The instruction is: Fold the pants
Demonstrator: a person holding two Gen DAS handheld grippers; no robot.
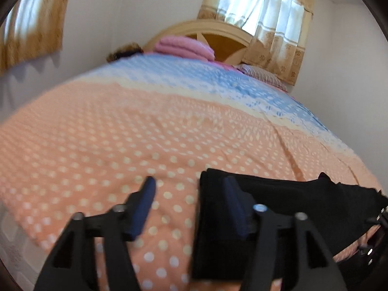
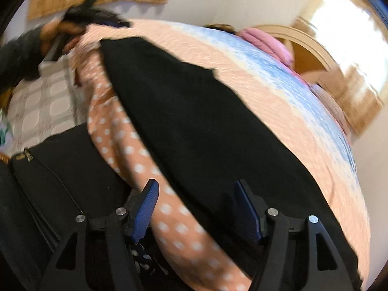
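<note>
The black pants (image 1: 303, 208) lie folded flat on the peach polka-dot bed cover (image 1: 121, 145), near the bed's front edge. In the left wrist view my left gripper (image 1: 190, 190) is open over the cover. Its right finger (image 1: 234, 201) stands in front of the pants' left edge, and nothing is pinched. In the right wrist view the pants (image 2: 194, 121) stretch as a long dark band across the bed. My right gripper (image 2: 197, 195) is open above their near edge, with cloth below the gap and no pad pressing. At the far end, a hand (image 2: 60, 32) holds the blurred left gripper.
A pink folded blanket (image 1: 184, 47) and a striped pillow (image 1: 264, 75) lie at the head of the bed by the wooden headboard (image 1: 218, 29). Curtained windows are on the walls. The person's dark clothing (image 2: 60, 169) and tiled floor (image 2: 41, 106) are at the bed's near side.
</note>
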